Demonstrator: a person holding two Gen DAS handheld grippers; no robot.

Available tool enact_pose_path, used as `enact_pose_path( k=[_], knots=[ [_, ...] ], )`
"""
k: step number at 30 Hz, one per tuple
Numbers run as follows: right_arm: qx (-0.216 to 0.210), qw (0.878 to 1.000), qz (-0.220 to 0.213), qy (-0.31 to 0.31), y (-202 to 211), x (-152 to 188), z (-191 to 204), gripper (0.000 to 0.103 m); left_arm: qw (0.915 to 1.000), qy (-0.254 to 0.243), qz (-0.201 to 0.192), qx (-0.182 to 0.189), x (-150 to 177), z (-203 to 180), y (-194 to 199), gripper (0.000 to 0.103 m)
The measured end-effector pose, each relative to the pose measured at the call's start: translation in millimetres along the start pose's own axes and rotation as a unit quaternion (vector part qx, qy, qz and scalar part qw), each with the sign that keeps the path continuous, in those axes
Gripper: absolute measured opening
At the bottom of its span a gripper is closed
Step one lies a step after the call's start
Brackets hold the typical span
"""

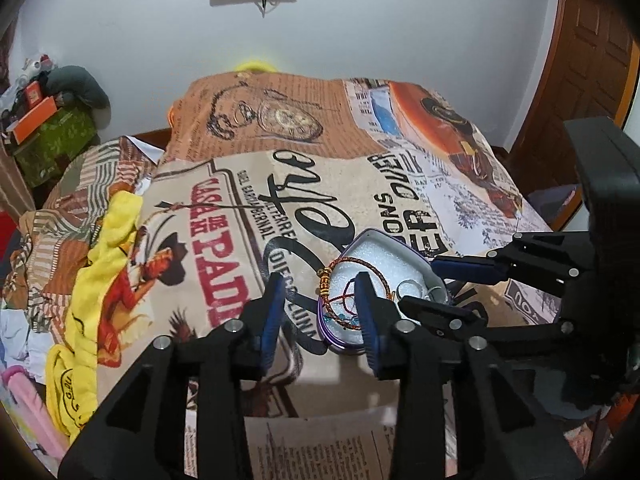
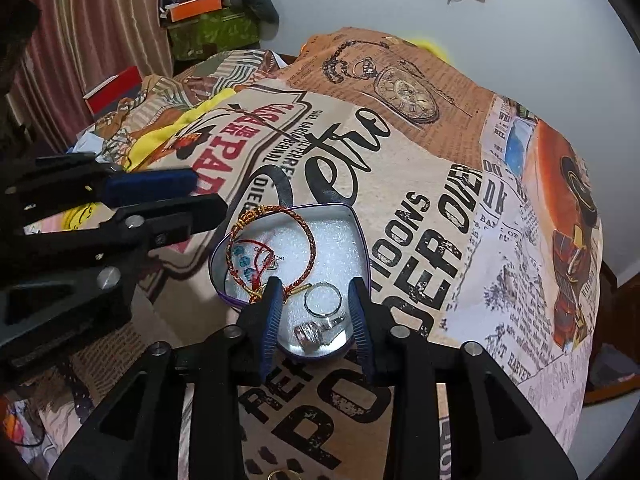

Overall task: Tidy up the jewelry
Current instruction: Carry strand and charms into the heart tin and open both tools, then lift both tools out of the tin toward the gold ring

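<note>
A heart-shaped tin [image 1: 384, 256] [image 2: 336, 248] with a purple rim and white foam lining lies on the printed cloth. In it are a braided red-and-gold bracelet [image 1: 325, 284] [image 2: 311, 248], a thin red cord with turquoise beads [image 2: 246, 264] and two silver rings [image 2: 321, 300] [image 1: 408, 292]. My left gripper [image 1: 319, 284] [image 2: 210, 192] hovers over the tin's left lobe, open, with the bracelet lying free below it. My right gripper [image 2: 315, 286] [image 1: 418, 282] is open over the rings, its pads clear of them.
The newspaper-print cloth [image 1: 240, 208] [image 2: 440, 208] covers a raised surface that drops off at the right. Yellow clothing [image 1: 100, 280] is bunched at the left. Boxes [image 2: 208, 28] are piled at the back left and a wooden door [image 1: 592, 60] stands at the right.
</note>
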State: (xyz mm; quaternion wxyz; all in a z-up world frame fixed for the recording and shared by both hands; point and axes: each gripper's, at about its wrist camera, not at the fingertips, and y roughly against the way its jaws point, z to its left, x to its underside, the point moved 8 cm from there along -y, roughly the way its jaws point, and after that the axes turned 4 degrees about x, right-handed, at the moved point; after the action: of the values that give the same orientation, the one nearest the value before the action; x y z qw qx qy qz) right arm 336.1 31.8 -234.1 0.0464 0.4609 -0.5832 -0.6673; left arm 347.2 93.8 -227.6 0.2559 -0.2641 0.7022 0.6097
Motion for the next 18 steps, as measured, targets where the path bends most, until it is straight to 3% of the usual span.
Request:
enact_pose_path(
  k=[14, 18],
  knots=[
    [0.022, 0.999, -0.038, -0.024, 53, 5, -10, 0.034, 0.9996, -0.018, -0.022, -0.003, 4, -20, 51, 0.037],
    [0.027, 0.998, -0.053, -0.033, 73, 10, -13, 0.034, 0.9993, -0.026, -0.029, -0.001, 8, -31, 66, 0.042]
  ],
)
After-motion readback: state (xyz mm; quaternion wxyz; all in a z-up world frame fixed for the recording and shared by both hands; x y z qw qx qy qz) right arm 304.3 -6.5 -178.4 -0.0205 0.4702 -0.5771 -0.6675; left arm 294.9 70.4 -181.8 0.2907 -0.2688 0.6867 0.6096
